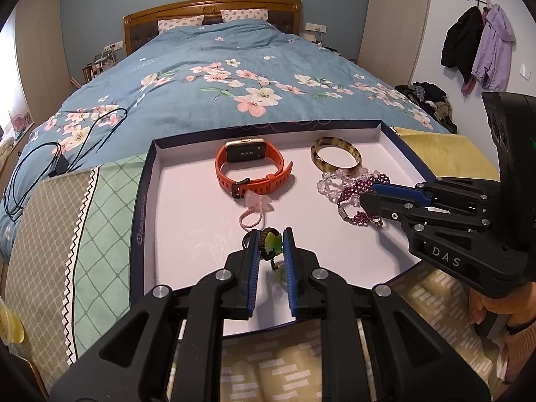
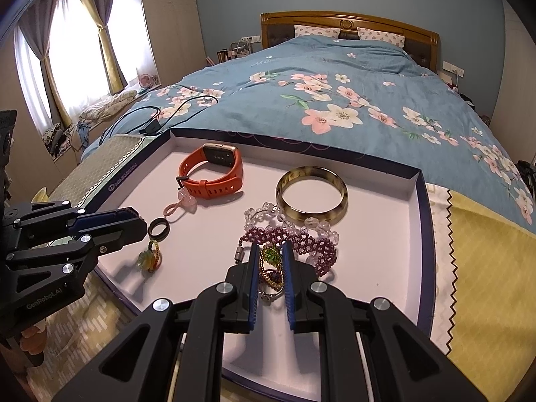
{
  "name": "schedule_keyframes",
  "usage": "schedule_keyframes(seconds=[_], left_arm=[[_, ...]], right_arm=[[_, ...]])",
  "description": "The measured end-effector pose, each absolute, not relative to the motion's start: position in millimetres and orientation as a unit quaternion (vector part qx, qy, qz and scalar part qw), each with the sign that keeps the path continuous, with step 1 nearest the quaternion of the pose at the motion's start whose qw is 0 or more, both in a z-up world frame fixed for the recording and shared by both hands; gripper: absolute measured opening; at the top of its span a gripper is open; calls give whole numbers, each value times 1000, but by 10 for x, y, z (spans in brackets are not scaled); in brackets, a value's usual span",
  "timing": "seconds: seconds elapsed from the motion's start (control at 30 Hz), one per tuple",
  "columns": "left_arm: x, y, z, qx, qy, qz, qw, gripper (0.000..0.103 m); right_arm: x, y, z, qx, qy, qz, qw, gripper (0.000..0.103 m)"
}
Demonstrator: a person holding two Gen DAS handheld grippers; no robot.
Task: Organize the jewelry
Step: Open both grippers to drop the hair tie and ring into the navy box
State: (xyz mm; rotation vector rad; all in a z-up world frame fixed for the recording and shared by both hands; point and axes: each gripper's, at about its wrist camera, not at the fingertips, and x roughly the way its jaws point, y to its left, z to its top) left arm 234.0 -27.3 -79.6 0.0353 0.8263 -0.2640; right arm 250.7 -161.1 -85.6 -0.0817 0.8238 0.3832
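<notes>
A shallow white tray with a dark blue rim point(image 1: 147, 181) point(image 2: 420, 221) lies on the bed's foot. In it are an orange smartwatch point(image 1: 251, 167) point(image 2: 211, 172), a tortoiseshell bangle point(image 1: 336, 157) point(image 2: 311, 194), a clear bead bracelet point(image 1: 330, 182) point(image 2: 264, 212), a purple bead bracelet point(image 1: 355, 194) point(image 2: 301, 243), a pink charm loop point(image 1: 254, 207) point(image 2: 182, 204) and a black ring point(image 2: 158, 229). My left gripper point(image 1: 270, 244) point(image 2: 140, 226) is narrowly open around a green bead ring point(image 1: 270, 244) point(image 2: 150, 258). My right gripper point(image 2: 271, 258) point(image 1: 366, 194) is narrowly open around a green and gold bead piece point(image 2: 270, 256).
The tray sits on patterned green and yellow cloths point(image 1: 83, 207) point(image 2: 482, 268) at the foot of a blue floral bed point(image 1: 234, 77). A black cable with a charger point(image 1: 60, 164) point(image 2: 150, 127) lies on the quilt to the left. Coats point(image 1: 479, 43) hang on the right wall.
</notes>
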Motion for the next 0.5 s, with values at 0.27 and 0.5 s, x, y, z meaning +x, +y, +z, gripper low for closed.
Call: schedule_keyframes(seconds=[0.27,0.5], left_arm=[[2388,-248,-877,9,415,-124,901,15],[2346,-220,-859,6,405,-117,907,38]], right_arm=[[2492,-1619,-855,-36,397,182,899,19],[2442,-1674,-803,-26,390,181,903,36]])
